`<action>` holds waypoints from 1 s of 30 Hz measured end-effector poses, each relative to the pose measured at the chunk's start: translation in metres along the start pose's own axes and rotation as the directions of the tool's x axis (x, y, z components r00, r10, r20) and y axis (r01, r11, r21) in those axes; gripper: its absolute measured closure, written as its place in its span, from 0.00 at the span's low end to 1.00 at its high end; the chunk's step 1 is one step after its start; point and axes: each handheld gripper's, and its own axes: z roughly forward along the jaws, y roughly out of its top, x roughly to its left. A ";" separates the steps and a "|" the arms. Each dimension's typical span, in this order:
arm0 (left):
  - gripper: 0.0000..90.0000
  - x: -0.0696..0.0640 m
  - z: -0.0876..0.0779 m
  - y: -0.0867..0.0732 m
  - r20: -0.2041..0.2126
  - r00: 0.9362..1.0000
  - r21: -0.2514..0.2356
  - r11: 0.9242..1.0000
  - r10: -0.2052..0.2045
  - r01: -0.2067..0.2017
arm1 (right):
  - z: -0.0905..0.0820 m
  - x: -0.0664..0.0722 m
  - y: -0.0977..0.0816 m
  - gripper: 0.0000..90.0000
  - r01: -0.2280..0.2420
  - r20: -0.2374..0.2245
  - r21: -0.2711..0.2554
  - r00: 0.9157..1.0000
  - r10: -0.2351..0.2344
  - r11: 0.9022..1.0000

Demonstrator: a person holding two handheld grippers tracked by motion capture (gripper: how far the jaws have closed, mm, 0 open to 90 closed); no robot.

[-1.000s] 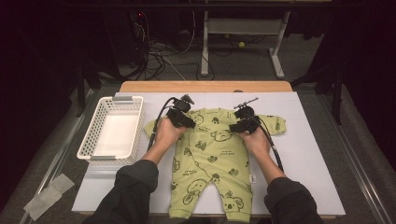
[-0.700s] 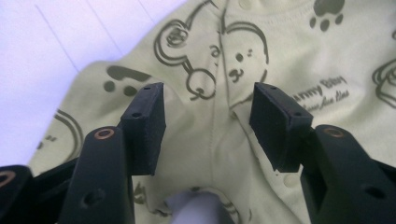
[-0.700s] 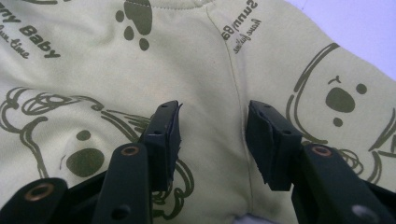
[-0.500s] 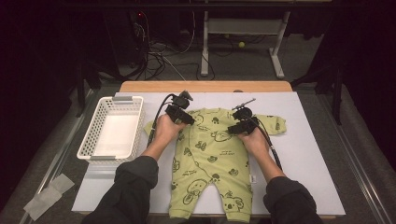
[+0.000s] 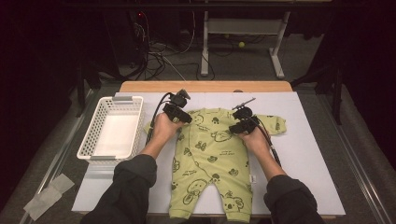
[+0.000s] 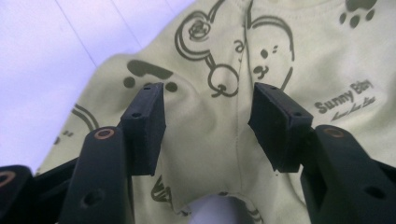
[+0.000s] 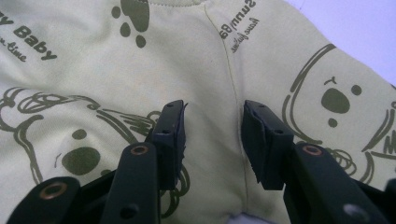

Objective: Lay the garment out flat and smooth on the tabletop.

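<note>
Green baby romper (image 5: pixel 208 158) lies flat, front up, on the white table mat (image 5: pixel 308 154), legs toward the person. Left gripper (image 5: pixel 180 113) and right gripper (image 5: pixel 243 125) rest over its shoulders. Left jaws stand wide, cloth beneath but unpinched. Right jaws, narrower, have just been closing over a seam, nothing clamped yet. Judgement: pinch each shoulder seam evenly. Soft matte knit, printed bears; ribbed white plastic basket (image 5: pixel 95 135) alongside.
</note>
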 end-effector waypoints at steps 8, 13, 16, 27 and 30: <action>0.51 -0.006 0.014 0.001 0.015 0.999 0.052 0.998 0.031 -0.032 | 0.000 -0.002 0.000 0.79 -0.004 0.011 0.000 1.000 0.004 1.000; 0.85 -0.008 0.014 0.002 0.013 0.998 0.047 0.997 0.057 -0.058 | 0.000 -0.006 0.001 0.93 -0.018 0.016 -0.007 1.000 0.018 1.000; 0.89 -0.006 0.014 0.003 0.029 0.999 0.030 0.999 0.040 -0.041 | 0.001 -0.004 0.004 0.96 -0.005 0.032 -0.002 0.999 0.005 1.000; 0.90 0.001 0.020 0.015 -0.022 1.000 -0.060 0.998 0.017 -0.018 | 0.009 -0.010 0.024 0.98 0.011 0.076 -0.031 0.997 -0.008 0.999; 0.88 0.005 0.022 0.015 0.005 1.000 -0.072 0.997 -0.003 0.003 | 0.013 -0.013 0.024 0.97 -0.009 0.053 -0.027 0.999 0.010 1.000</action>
